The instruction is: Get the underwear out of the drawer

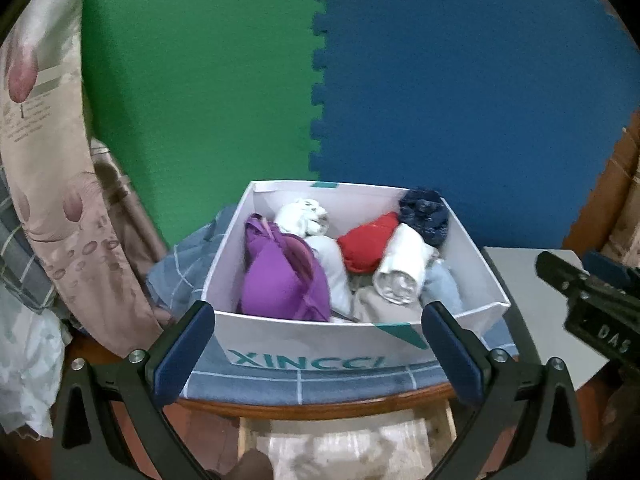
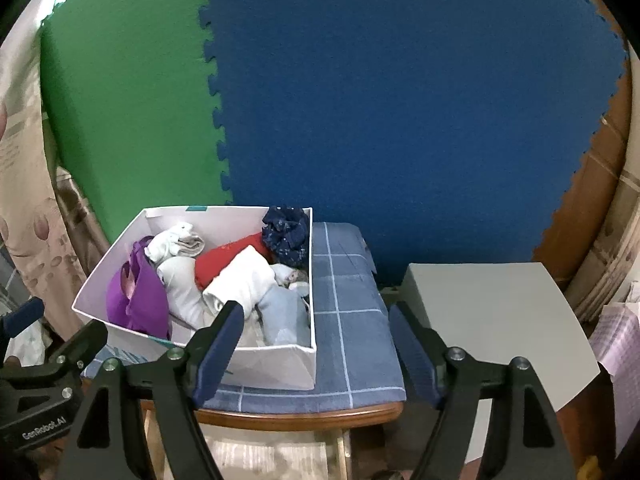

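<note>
Left to right: patterned curtain (image 1: 60, 184) at far left, then the left gripper (image 1: 318, 350), jaws spread with nothing between them, hovering just in front of the white box (image 1: 304, 340) that serves as the drawer. Box sits on a blue checked cloth (image 2: 344, 300) over the wooden worktop (image 2: 304, 414); the underwear is all inside it: purple bra (image 1: 284, 276), white bundle (image 1: 302, 216), red piece (image 1: 368, 246), white roll (image 1: 402, 272), navy piece (image 1: 424, 216). Right gripper (image 2: 316, 354) hangs over the box's near right corner, jaws spread and empty, grey box (image 2: 492, 320) beside it on the right.
</note>
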Demonstrator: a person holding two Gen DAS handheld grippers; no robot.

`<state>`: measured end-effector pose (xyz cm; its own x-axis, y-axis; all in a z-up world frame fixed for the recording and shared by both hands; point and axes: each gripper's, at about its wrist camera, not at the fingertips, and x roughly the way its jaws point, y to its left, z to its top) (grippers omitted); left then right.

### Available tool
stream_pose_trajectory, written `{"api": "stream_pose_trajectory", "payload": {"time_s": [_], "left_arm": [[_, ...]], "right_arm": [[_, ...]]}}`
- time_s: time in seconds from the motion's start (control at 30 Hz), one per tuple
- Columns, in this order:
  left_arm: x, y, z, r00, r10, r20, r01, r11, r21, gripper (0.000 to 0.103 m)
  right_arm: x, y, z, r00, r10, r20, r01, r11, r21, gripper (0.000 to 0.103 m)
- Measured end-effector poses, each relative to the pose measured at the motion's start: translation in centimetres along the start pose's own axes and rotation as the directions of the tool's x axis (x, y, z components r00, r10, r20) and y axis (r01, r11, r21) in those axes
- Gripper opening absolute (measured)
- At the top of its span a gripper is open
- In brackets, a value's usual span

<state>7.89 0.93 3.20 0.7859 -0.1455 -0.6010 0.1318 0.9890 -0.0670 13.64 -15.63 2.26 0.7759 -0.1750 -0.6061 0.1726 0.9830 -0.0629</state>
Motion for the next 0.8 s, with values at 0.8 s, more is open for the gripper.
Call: {"api": "stream_pose_trajectory", "payload": {"time_s": [0.8], "left_arm": [[-1.1, -1.0, -1.8, 0.998, -0.032, -0.050, 0.032, 0.999, -0.009, 0.103]], "right_arm": [[-1.9, 1.2, -1.6, 1.000, 0.014, -0.002, -0.014, 0.998, -0.053, 0.078]]}}
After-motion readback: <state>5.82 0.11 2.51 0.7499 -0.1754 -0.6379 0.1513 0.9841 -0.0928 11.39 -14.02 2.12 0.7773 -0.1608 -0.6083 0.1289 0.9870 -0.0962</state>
